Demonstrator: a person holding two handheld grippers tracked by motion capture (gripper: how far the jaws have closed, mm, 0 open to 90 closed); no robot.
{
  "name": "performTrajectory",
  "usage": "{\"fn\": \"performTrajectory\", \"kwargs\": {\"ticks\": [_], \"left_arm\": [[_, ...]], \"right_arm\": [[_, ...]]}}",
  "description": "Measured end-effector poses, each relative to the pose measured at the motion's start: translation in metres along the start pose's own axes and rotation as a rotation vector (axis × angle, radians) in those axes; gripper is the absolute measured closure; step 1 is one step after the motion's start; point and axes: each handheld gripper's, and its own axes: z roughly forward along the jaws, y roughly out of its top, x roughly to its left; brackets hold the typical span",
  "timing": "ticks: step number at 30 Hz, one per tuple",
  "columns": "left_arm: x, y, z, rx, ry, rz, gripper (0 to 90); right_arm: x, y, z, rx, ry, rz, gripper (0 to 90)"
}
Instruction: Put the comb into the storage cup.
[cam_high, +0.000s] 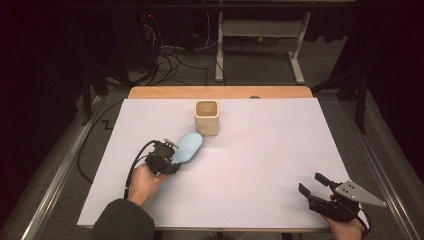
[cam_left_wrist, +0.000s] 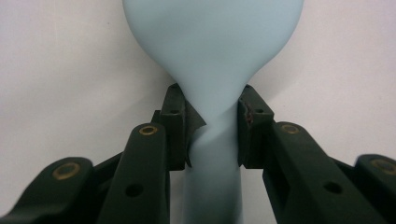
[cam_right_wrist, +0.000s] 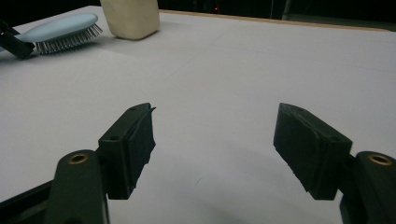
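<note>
A light blue hairbrush (cam_high: 189, 146) lies bristles down on the white sheet, its oval head toward the beige cup. My left gripper (cam_high: 167, 157) is shut on the narrow neck of its handle. In the left gripper view both pads (cam_left_wrist: 177, 135) press the sides of the hairbrush (cam_left_wrist: 210, 46), whose head widens beyond them. My right gripper (cam_high: 314, 182) rests near the table's front right corner, open with nothing between its jaws (cam_right_wrist: 215, 140). In the right gripper view the hairbrush (cam_right_wrist: 60, 30) shows its bristles at the far left.
A beige square cup (cam_high: 207, 117) stands upright at the back middle, just beyond the brush head; it also appears in the right gripper view (cam_right_wrist: 130, 16). The white sheet (cam_high: 260, 160) covers the wooden table (cam_high: 220, 92). Table legs and cables stand on the floor beyond.
</note>
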Motion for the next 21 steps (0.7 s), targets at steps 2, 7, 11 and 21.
{"fn": "performTrajectory", "kwargs": {"ticks": [2,7,11,21], "left_arm": [[0.000,0.000,-0.001,-0.005,-0.002,0.004,69.5],[-0.003,-0.002,-0.006,-0.027,-0.012,0.009,69.6],[-0.006,-0.004,-0.012,-0.051,-0.023,0.022,69.6],[-0.014,-0.007,-0.019,-0.089,-0.031,0.051,69.5]], "right_arm": [[0.000,0.000,0.000,0.000,0.000,0.000,29.4],[0.000,0.000,0.000,0.000,0.000,-0.002,29.4],[0.000,0.000,0.001,0.000,-0.001,-0.001,29.4],[0.000,0.000,0.001,0.001,-0.002,0.000,29.3]]}}
